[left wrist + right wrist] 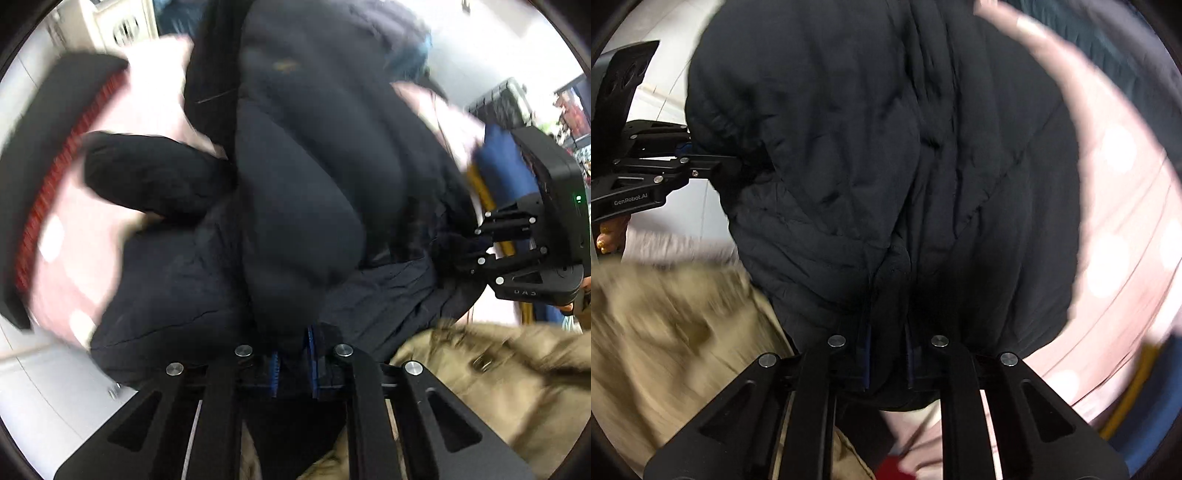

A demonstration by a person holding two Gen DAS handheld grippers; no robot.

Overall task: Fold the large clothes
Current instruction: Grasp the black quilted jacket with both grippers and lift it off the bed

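A dark navy padded jacket hangs bunched between my two grippers and fills both views. My left gripper is shut on a fold of the jacket's edge. My right gripper is shut on another fold of the same jacket. The right gripper also shows at the right of the left wrist view, biting the cloth. The left gripper shows at the left of the right wrist view, also on the cloth. Both views are motion-blurred.
A tan garment lies below the jacket and also shows in the right wrist view. A pink spotted cover lies beneath. A black and red item sits at the left. White furniture stands behind.
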